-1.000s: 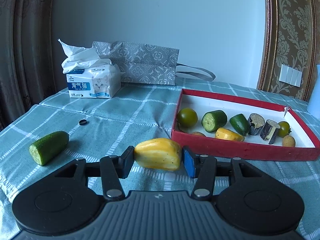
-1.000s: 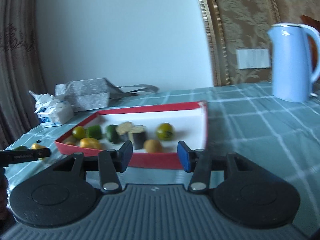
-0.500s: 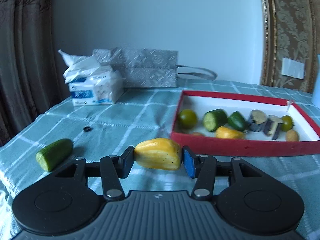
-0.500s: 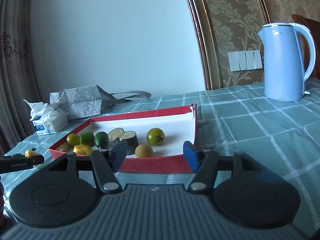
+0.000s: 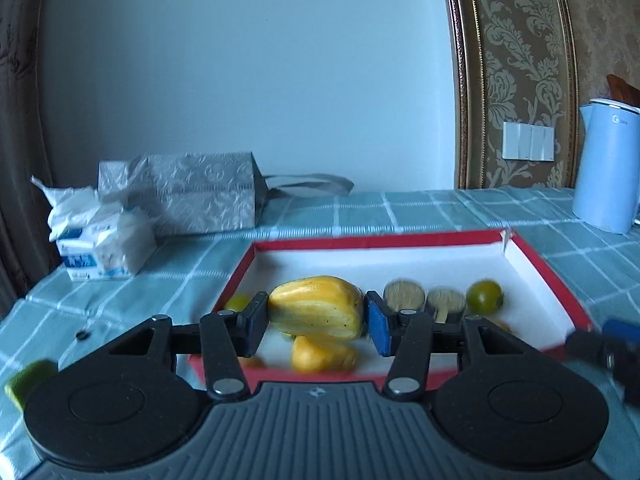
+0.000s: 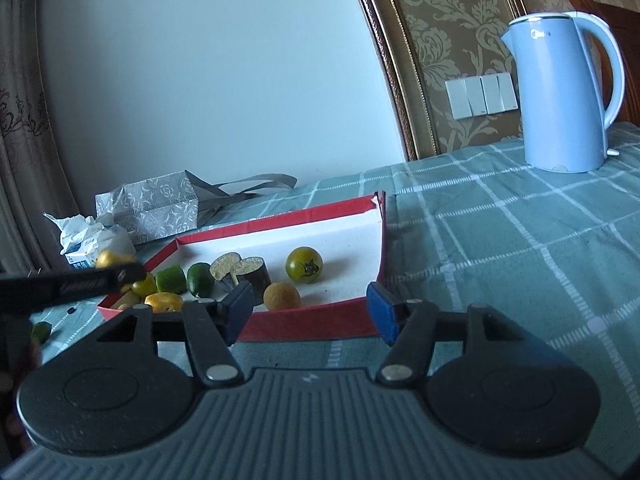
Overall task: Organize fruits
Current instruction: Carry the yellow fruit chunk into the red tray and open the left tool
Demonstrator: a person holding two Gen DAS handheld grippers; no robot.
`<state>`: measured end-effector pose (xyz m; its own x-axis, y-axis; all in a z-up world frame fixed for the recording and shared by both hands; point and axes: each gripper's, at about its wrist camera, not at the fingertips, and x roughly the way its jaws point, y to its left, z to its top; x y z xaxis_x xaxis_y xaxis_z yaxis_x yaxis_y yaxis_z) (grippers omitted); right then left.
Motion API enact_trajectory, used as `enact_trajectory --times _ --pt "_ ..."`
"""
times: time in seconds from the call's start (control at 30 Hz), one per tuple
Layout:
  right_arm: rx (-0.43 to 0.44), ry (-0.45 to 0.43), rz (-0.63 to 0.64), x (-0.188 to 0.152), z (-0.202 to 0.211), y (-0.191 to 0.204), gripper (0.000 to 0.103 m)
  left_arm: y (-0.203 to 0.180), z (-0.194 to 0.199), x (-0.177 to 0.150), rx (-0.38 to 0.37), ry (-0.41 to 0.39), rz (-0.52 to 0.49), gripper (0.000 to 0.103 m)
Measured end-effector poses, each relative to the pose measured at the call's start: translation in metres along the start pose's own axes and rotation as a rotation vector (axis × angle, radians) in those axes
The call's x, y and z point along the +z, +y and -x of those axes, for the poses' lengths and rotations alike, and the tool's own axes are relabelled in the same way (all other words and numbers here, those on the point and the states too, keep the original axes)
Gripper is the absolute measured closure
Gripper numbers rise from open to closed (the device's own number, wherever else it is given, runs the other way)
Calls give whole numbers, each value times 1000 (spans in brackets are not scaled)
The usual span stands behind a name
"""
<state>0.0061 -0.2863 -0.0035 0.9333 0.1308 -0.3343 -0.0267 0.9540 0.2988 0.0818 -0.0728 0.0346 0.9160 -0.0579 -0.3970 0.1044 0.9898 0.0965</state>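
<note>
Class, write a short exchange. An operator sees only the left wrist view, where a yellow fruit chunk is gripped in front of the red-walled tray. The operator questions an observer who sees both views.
Operator: My left gripper holds the yellow fruit chunk, with the red-walled white tray beyond it. Is the right gripper holding anything?
Observer: No. The right gripper is open and empty, in front of the tray's near wall.
Operator: What lies in the tray behind my chunk?
Observer: A light green cucumber piece and a dark green cucumber piece lie side by side near the tray's left end.
</note>
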Motion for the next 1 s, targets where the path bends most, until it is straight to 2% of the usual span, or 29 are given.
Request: enact_trajectory --times 0.2,0.6,0.7,0.83,0.9,1.0 --pt "1 14 -14 0 -3 -2 43 -16 -18 12 26 11 -27 53" --pt "0 22 -19 0 -4 -3 43 -19 -36 7 37 56 -6 52" --pt "-6 23 -19 0 -5 -2 34 -19 -38 8 41 49 -3 45" --pt "-8 22 -17 0 -5 -2 32 -19 -39 9 26 52 5 41" --pt "-13 24 -17 0 -5 -2 27 -19 -40 8 19 52 12 37" --pt "-14 24 -14 0 -5 -1 27 -18 -36 6 15 53 26 35"
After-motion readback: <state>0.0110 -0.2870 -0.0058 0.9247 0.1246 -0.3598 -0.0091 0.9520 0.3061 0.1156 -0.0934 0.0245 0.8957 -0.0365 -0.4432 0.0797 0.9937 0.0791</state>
